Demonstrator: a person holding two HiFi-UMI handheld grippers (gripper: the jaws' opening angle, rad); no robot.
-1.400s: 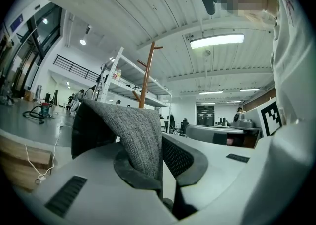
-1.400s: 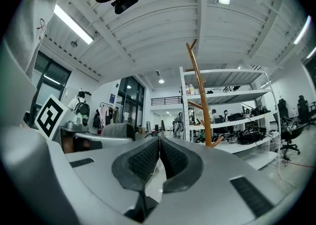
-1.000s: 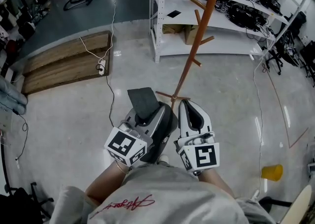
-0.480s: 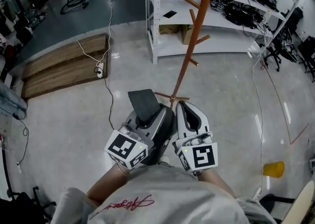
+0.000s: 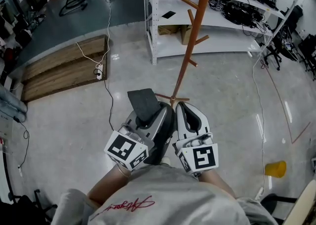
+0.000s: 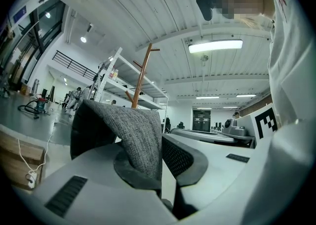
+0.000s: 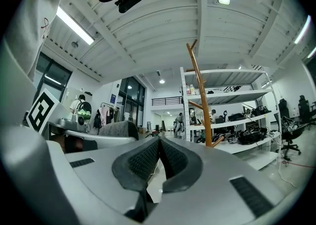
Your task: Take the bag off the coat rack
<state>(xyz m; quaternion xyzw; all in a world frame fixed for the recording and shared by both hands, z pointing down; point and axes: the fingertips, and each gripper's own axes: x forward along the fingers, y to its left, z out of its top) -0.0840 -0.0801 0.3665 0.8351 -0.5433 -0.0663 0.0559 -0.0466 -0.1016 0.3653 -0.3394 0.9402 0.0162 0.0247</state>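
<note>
As left gripper (image 5: 155, 114) clamps it, grey bag (image 5: 143, 102) juts ahead

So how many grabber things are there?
2. The left gripper, clamped on grey fabric, is at left; the right gripper, jaws shut and empty, is right beside it.

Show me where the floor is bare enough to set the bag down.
Bare floor lies right of the coat rack, between the shelves and the yellow object. Another patch lies left of the white cable, this side of the wooden platform. The shelves are crowded with gear.
</note>
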